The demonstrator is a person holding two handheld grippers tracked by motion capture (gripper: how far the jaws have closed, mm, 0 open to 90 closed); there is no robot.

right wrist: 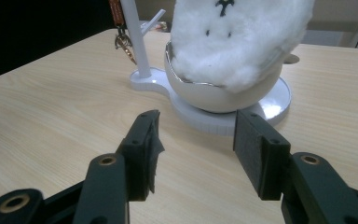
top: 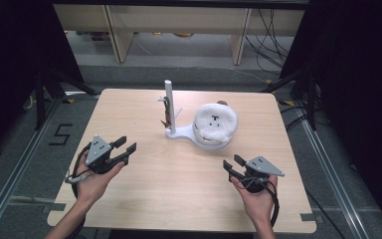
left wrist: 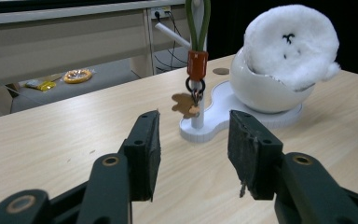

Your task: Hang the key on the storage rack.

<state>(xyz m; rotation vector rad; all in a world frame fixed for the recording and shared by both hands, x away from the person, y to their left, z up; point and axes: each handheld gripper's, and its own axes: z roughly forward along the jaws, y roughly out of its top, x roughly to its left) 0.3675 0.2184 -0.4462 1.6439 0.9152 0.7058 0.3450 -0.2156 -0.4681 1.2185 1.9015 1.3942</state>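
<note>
A light wooden table (top: 144, 199) takes most of the high view, and a person sits at its near edge with both forearms coming in from below. Near the middle of the far half of the table stands a white stand (top: 179, 132) with a flat base, and a thin white post (top: 170, 102) rises upright from the left end of this base. On the right end of the base sits a round white bowl (left wrist: 261, 91), and a white fluffy plush toy (top: 215, 121) with a small black face lies in the bowl and sticks out over its rim. A keychain (left wrist: 196, 79) with a green loop, an orange-red clip and a small brown charm hangs on the post, close beside the bowl but not touching it. The left gripper (top: 124, 147) is held in the left hand (top: 92, 181) above the near-left part of the table, well apart from the stand, and points toward it. In the left gripper view its two black jaws stand clearly apart with only bare table between them, so it holds nothing. The right gripper (top: 234, 163) is in the right hand (top: 256, 196) at the near-right part of the table, also away from the stand. In the right gripper view its jaws are wide apart and empty, with the bowl just ahead of them.
</note>
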